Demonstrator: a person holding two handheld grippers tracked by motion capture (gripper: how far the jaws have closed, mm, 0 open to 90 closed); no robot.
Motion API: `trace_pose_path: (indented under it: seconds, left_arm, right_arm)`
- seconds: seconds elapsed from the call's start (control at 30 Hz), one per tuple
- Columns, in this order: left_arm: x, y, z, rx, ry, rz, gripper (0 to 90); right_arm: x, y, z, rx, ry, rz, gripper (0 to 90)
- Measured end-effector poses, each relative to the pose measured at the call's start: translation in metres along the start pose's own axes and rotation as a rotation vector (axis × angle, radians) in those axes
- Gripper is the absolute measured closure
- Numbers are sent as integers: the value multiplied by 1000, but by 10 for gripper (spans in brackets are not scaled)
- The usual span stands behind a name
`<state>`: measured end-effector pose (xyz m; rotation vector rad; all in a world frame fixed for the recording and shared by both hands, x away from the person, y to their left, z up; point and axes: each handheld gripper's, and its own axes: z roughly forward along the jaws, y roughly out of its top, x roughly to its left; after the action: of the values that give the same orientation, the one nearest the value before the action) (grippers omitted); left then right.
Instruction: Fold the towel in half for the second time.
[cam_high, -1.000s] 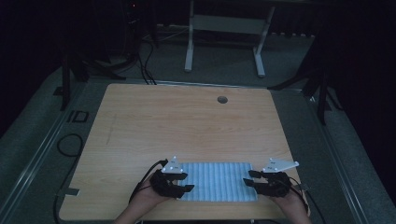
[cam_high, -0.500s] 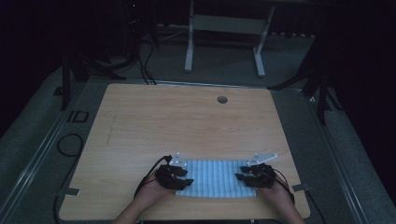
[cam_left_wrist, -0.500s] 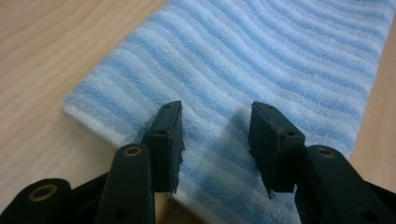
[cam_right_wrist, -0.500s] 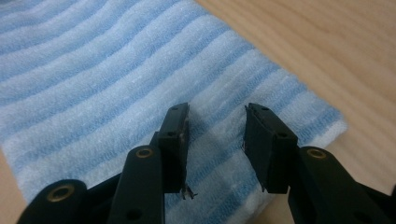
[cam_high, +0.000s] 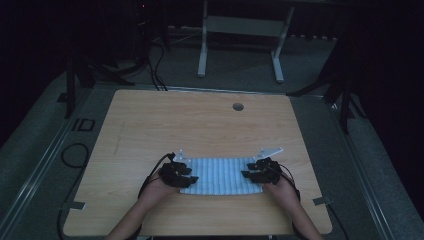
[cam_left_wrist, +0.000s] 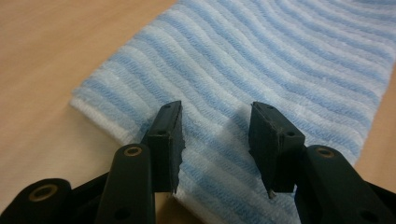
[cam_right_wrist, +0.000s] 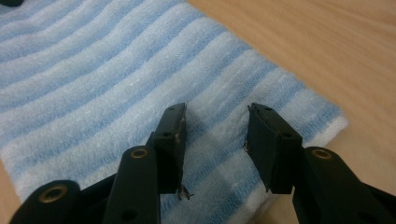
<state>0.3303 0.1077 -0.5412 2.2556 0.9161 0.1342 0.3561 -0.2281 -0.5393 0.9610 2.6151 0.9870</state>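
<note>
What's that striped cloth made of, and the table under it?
The striped cloth looks like soft terry or knitted cotton: fuzzy ribbed rows of light blue and white, thick folded edge. The table looks like light wood or wood-look laminate: smooth matte top with fine grain lines; which of the two I can't tell.

Dim and murky from the high view, with corners and far background sunk into near-black. Brightest on the pale wooden counter (cam_high: 210, 130), softly and evenly lit, free of glare. Much brighter in both gripper views: crisp weave on the blue-and-white striped terry towel (cam_left_wrist: 280, 60), soft short shadows beneath each black claw, near edges slightly blurred.
</note>
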Motion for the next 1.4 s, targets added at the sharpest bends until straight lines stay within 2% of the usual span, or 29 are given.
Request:
trace_pose_path:
  seconds: [0.17,0.27,0.33,0.37,0.47,0.77,0.8,1.03,1.17,1.23,1.3,1.4]
  left_arm:
    - [17,7,0,15,31,-12,544]
    - [30,11,1,21,35,-14,544]
    - [32,12,1,21,38,-19,543]
    - [40,14,1,22,36,-30,543]
    - [51,17,1,28,45,-41,543]
    - [72,27,2,47,56,-67,544]
    - [73,28,2,50,61,-80,543]
    - [78,32,3,64,79,-83,543]
    - [78,30,3,43,76,-100,538]
    - [79,29,2,32,58,-120,519]
    - [78,30,1,25,41,-144,456]
    - [73,31,-3,15,57,-124,390]
  right_arm:
    - [-6,16,13,7,3,11,556]
    - [-10,25,20,8,0,12,555]
    - [-12,30,23,12,0,19,555]
    - [-13,32,25,15,-1,20,554]
    - [-18,43,35,7,-3,44,544]
    - [-26,63,49,28,-3,70,531]
    - [-27,65,51,29,-3,69,529]
    - [-29,74,57,39,-8,79,509]
    - [-31,70,57,6,5,83,504]
    - [-31,67,56,-10,11,93,495]
    - [-29,68,55,-8,13,88,461]
    - [-26,69,50,-10,4,78,443]
